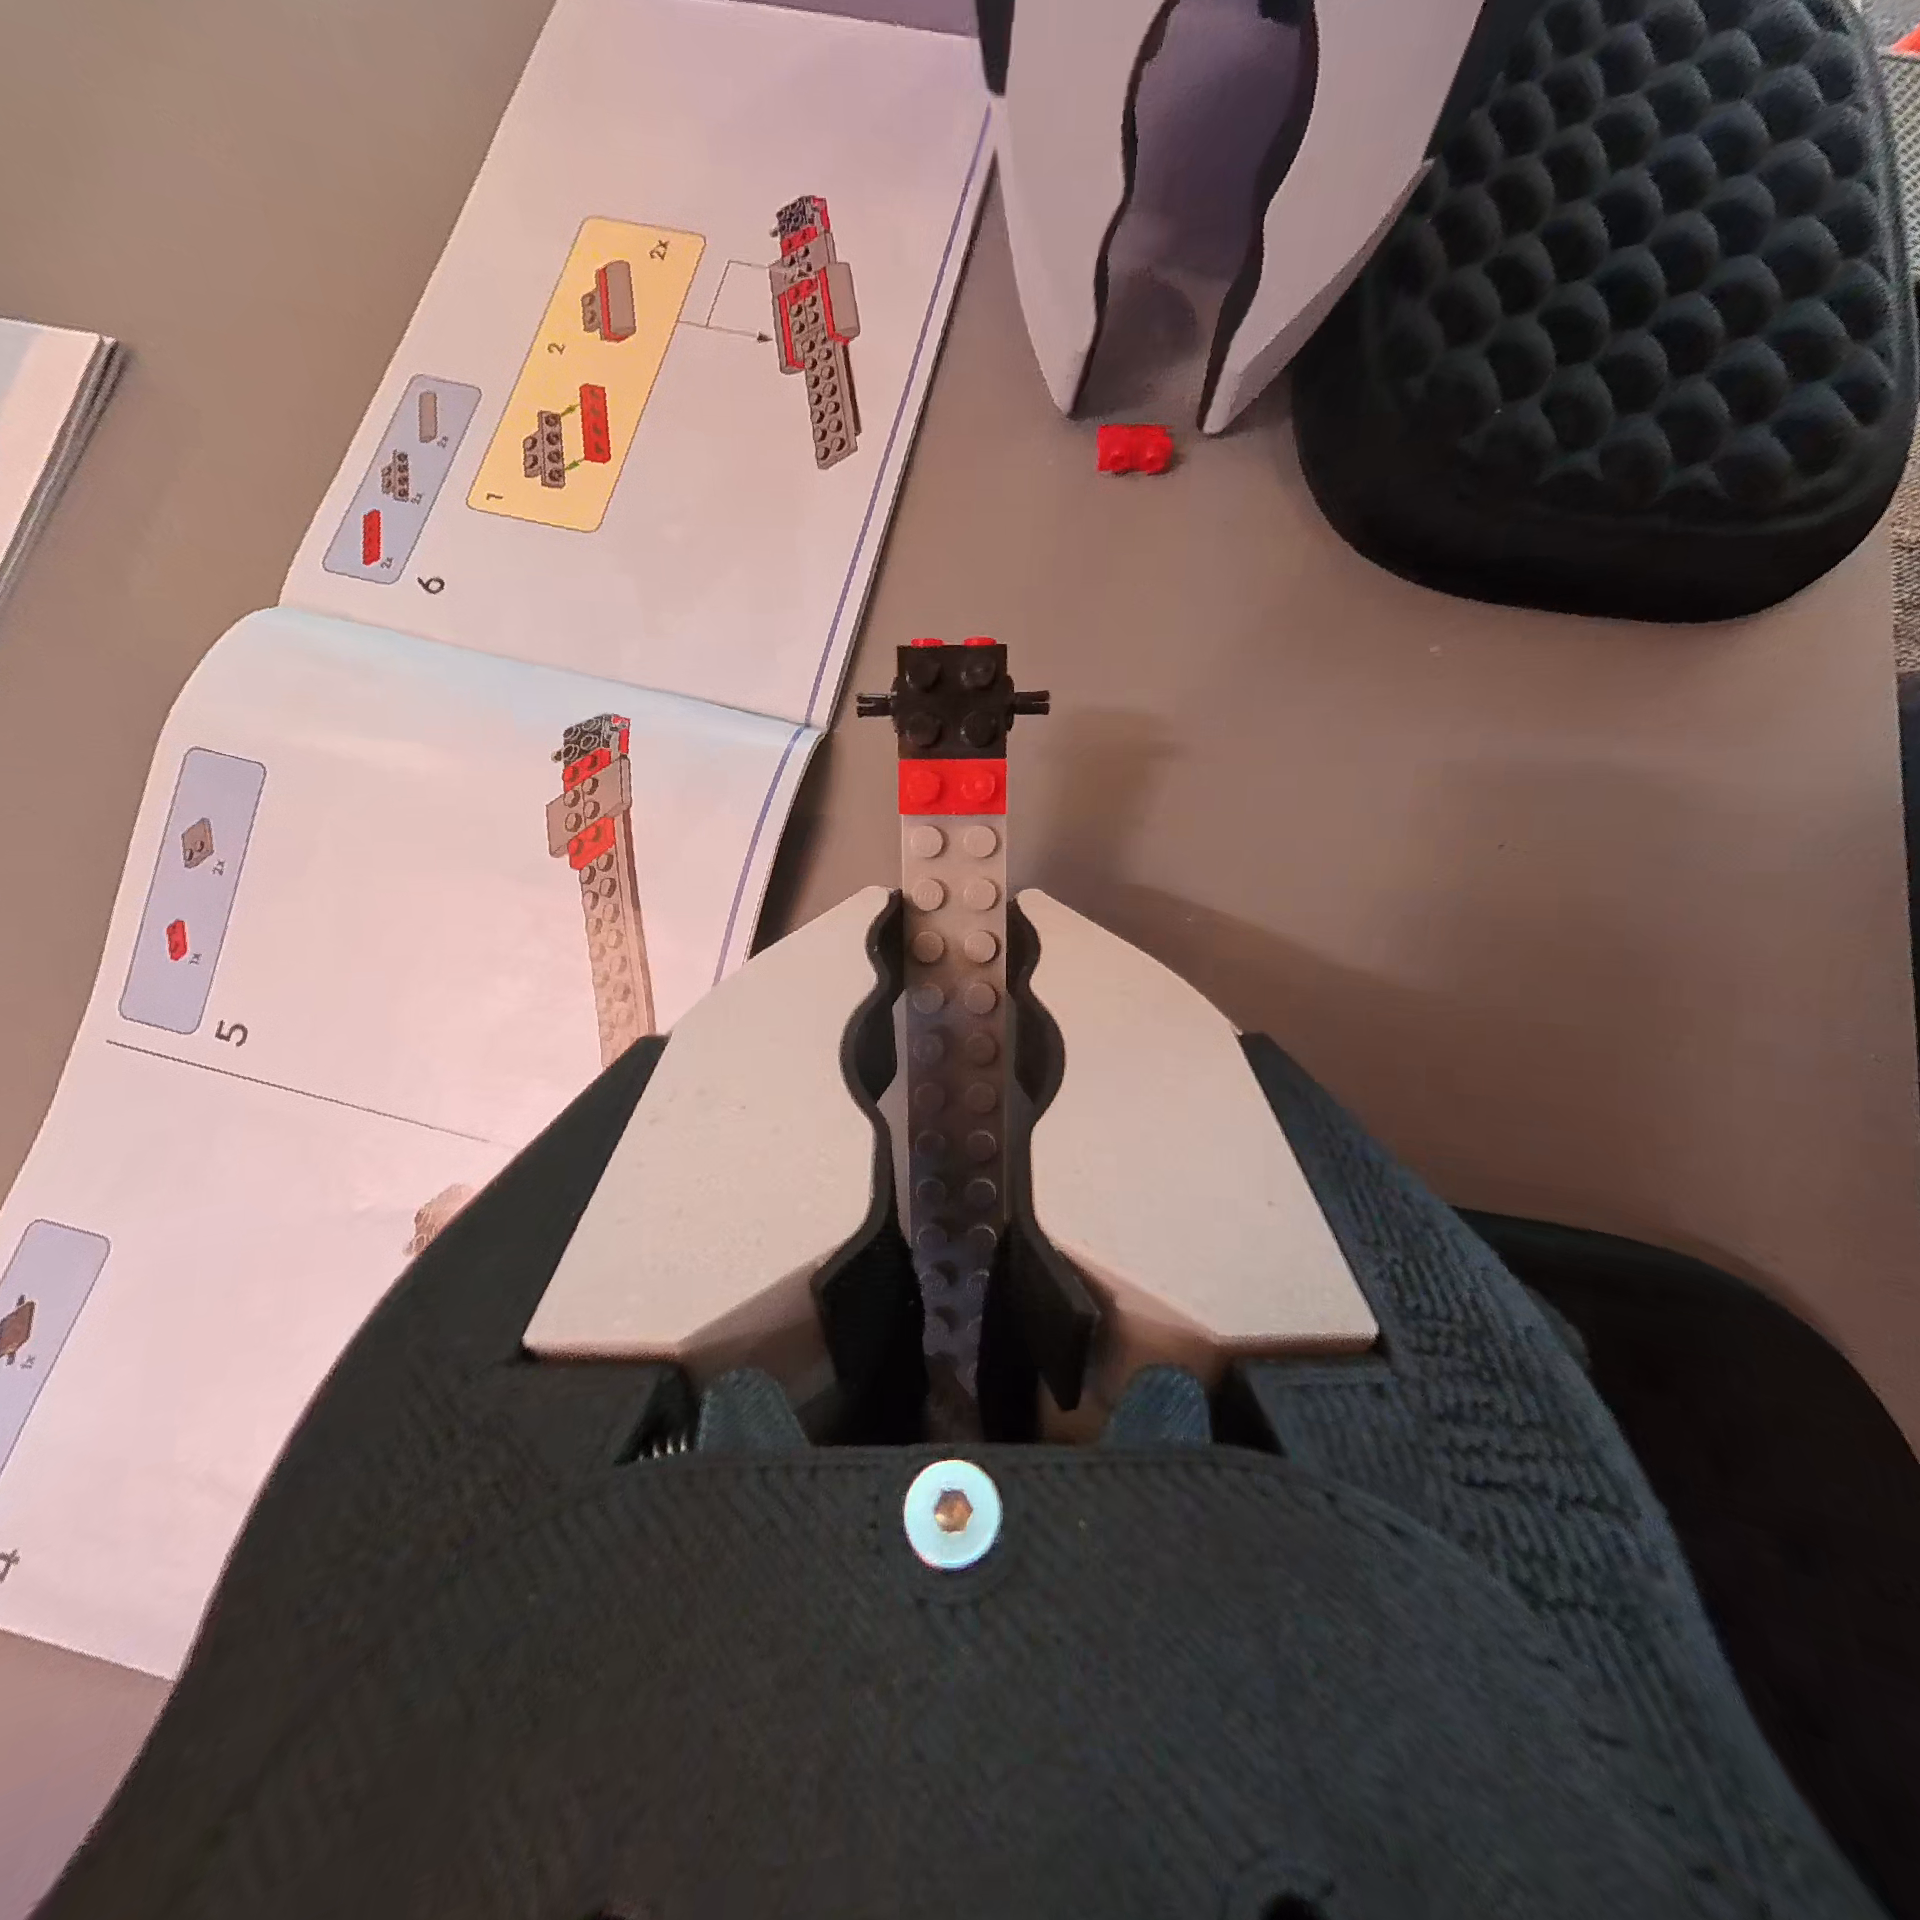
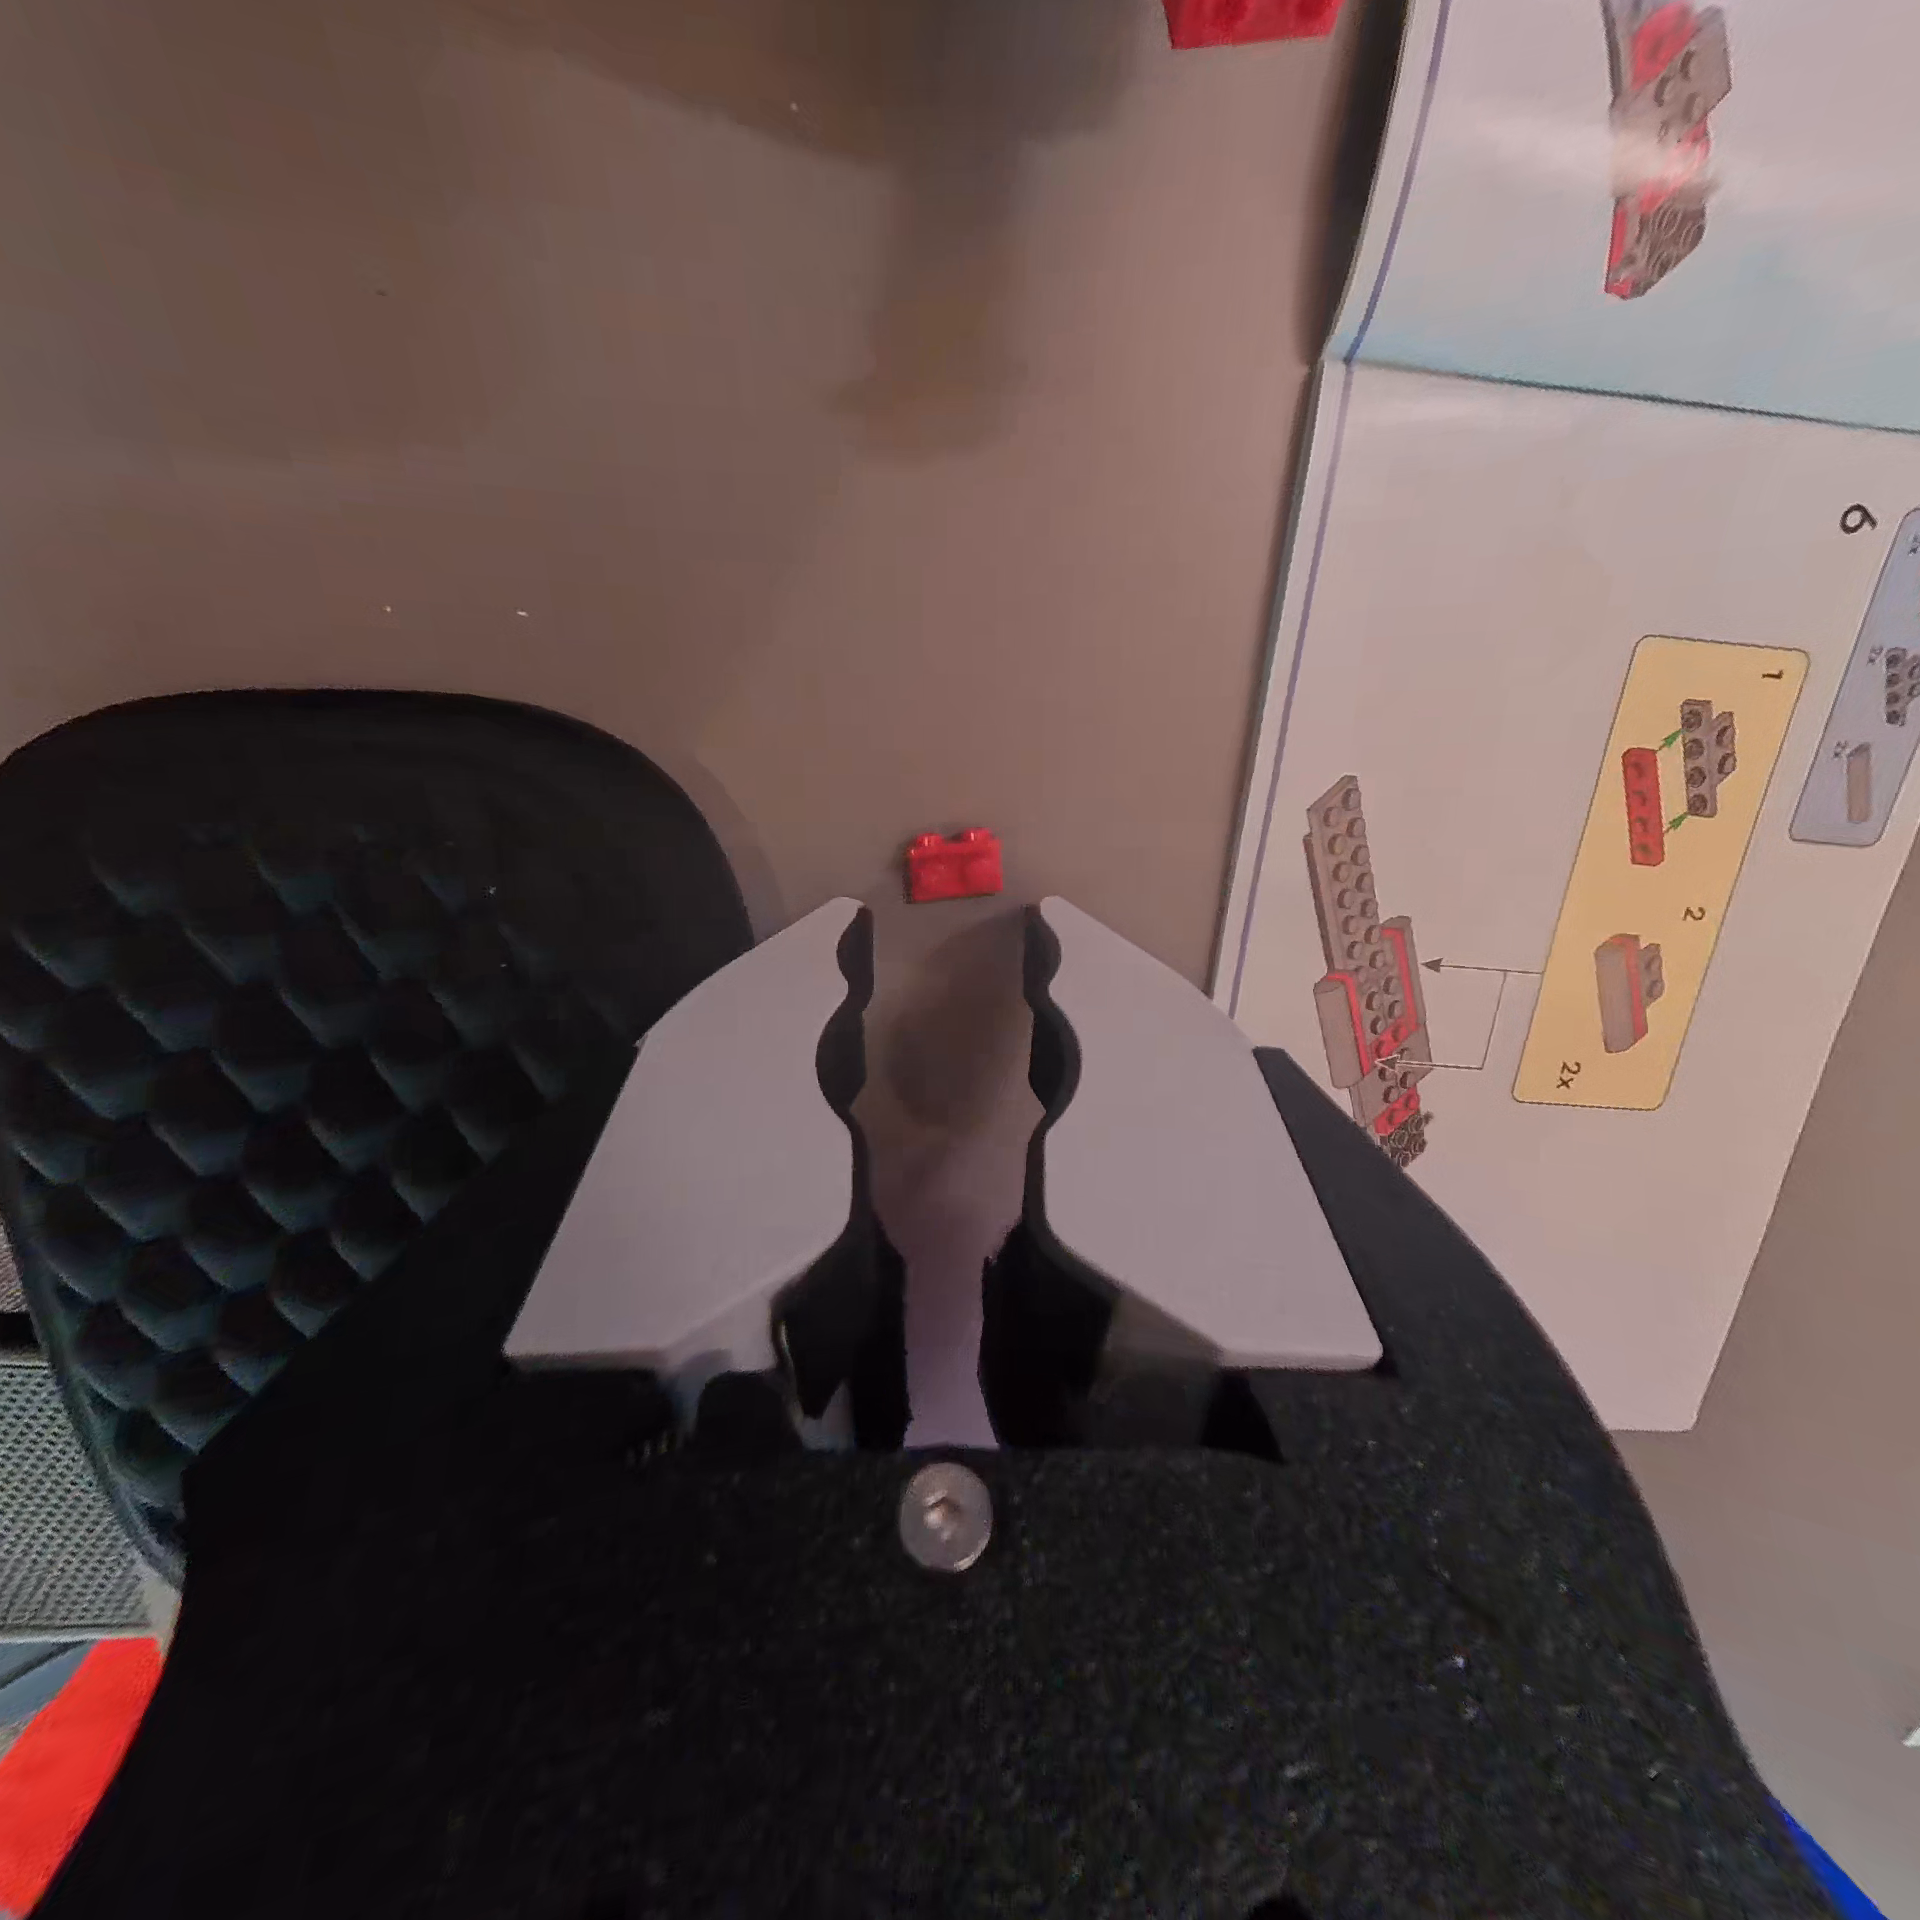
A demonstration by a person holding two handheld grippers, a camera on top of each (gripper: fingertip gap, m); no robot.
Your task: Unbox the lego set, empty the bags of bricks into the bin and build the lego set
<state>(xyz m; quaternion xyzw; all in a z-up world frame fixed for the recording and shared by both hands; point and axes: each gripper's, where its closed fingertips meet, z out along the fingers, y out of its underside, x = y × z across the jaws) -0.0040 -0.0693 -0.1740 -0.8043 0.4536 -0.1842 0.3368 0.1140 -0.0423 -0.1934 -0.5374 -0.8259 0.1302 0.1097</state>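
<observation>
My left gripper (image 1: 954,902) is shut on a long grey lego plate (image 1: 954,914), which sticks out forward. The plate carries a red brick (image 1: 951,787) and a black piece with side pins (image 1: 951,701) at its far end. My right gripper (image 2: 948,914) is open and empty, its tips on the table just short of a small red brick (image 2: 953,864). The same red brick (image 1: 1132,449) and the right gripper (image 1: 1138,416) also show in the left wrist view, beyond the held plate.
An open instruction booklet (image 1: 665,416) lies left of the held plate; it also shows at the right of the right wrist view (image 2: 1558,831). A black dimpled pad (image 1: 1621,312) lies by the right gripper, also seen in the right wrist view (image 2: 312,987). Another red piece (image 2: 1247,21) lies at the top edge. Spacing between my two grippers at the tips: around 12 centimeters.
</observation>
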